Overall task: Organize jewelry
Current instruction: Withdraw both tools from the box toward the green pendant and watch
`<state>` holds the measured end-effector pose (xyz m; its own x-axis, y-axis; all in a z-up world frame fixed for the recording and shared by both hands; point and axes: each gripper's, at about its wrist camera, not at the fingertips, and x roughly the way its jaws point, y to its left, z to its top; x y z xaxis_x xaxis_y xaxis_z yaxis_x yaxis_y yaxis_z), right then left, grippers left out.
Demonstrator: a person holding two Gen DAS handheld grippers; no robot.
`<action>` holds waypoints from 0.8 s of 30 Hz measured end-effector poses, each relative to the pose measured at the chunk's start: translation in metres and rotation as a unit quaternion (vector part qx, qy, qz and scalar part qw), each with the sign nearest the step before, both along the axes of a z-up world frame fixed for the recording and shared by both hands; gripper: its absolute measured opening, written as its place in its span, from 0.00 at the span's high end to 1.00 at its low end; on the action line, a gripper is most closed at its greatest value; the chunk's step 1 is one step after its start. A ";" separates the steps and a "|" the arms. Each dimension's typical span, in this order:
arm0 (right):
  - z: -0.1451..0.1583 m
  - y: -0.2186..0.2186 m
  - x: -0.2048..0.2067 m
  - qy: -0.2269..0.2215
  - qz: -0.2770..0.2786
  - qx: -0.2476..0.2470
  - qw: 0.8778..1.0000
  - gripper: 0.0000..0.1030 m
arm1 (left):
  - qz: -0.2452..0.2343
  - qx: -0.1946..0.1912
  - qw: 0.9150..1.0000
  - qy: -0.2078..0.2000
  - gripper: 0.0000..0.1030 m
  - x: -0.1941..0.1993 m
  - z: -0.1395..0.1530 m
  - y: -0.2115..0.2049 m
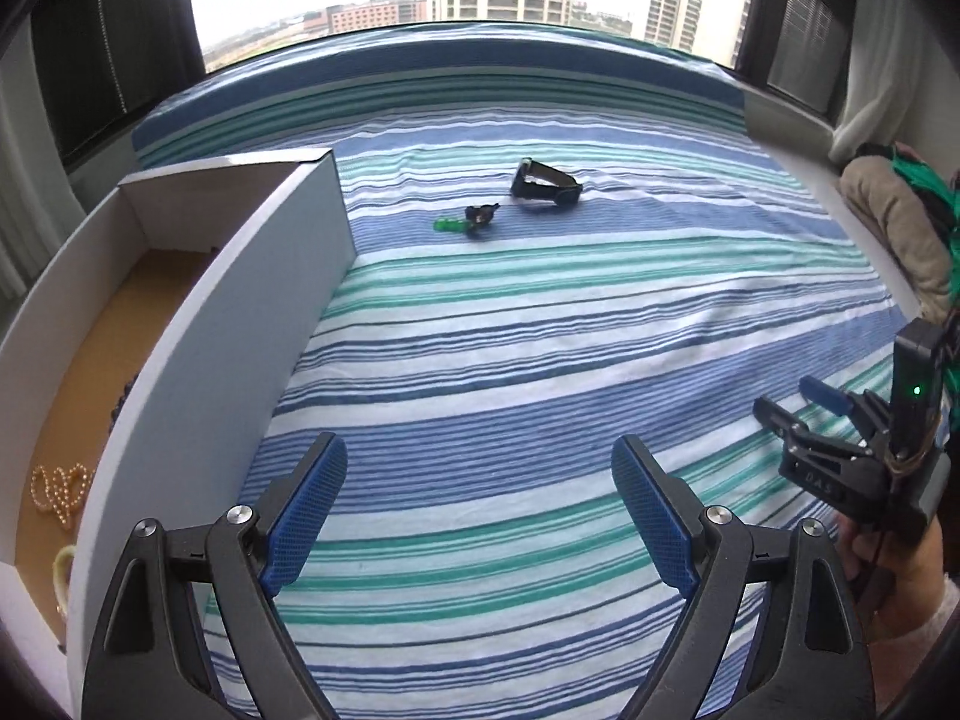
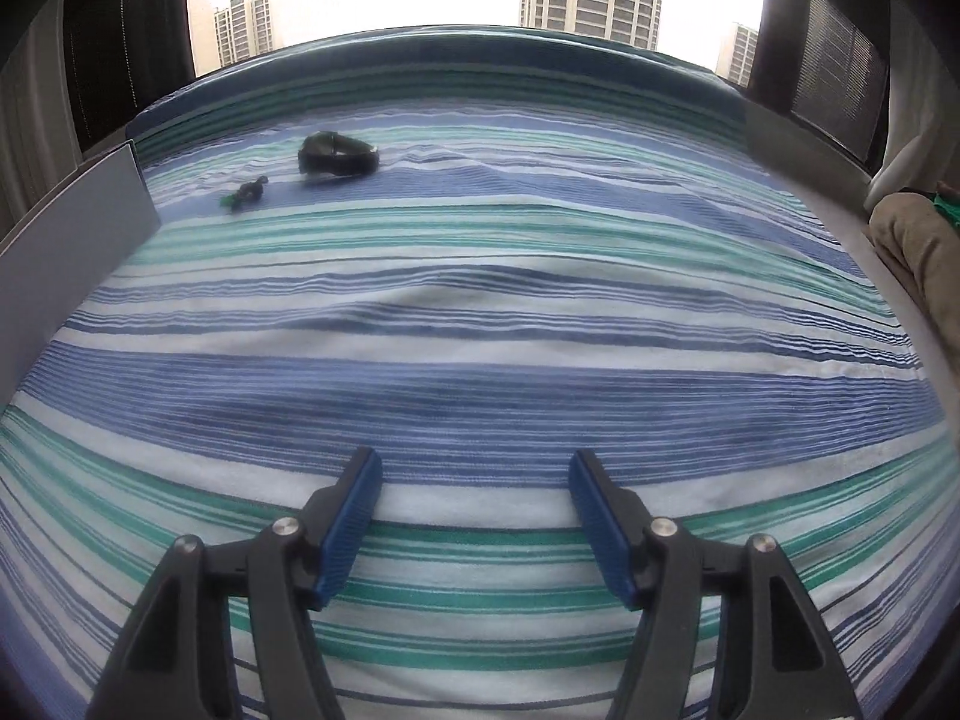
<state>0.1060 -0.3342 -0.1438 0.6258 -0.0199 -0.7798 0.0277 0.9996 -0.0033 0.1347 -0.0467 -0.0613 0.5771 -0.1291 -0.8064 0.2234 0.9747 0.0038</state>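
A black wristwatch [image 1: 545, 181] lies on the striped sheet far ahead, with a small dark and green trinket [image 1: 471, 220] just left of it; both also show in the right wrist view, the watch [image 2: 337, 152] and the trinket [image 2: 245, 192]. A white cardboard box [image 1: 198, 324] stands at the left and holds a pearl necklace [image 1: 60, 489], a pale bangle [image 1: 61, 564] and dark beads [image 1: 120, 402]. My left gripper [image 1: 479, 468] is open and empty over the sheet beside the box. My right gripper [image 2: 475, 468] is open and empty; it also shows in the left wrist view [image 1: 792, 402] at the right.
The blue, green and white striped sheet [image 1: 540, 330] covers a bed under a window. A beige cushion with green cloth [image 1: 900, 222] lies at the right edge. The box's wall [image 2: 66, 240] rises at the left in the right wrist view.
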 end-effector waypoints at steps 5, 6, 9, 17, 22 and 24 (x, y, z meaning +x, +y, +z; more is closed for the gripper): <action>-0.001 -0.004 0.001 0.001 -0.009 0.007 1.000 0.31 | -0.010 0.008 1.000 0.014 0.12 0.037 -0.015 -0.016; -0.001 -0.003 0.001 0.002 -0.008 0.005 1.000 0.30 | -0.010 0.012 1.000 0.015 0.12 0.044 -0.019 -0.017; -0.002 -0.002 0.002 0.003 -0.006 0.004 1.000 0.29 | -0.008 0.015 1.000 0.023 0.12 0.066 -0.031 -0.020; -0.003 -0.002 0.002 0.005 -0.002 0.006 1.000 0.25 | -0.006 -0.008 0.999 0.044 0.12 0.111 -0.055 -0.019; -0.003 -0.002 0.002 0.005 -0.001 0.006 1.000 0.24 | -0.018 -0.027 0.999 0.040 0.12 0.140 -0.057 -0.016; -0.003 -0.001 0.003 0.005 0.000 0.006 1.000 0.24 | -0.020 -0.031 0.999 0.034 0.12 0.152 -0.056 -0.016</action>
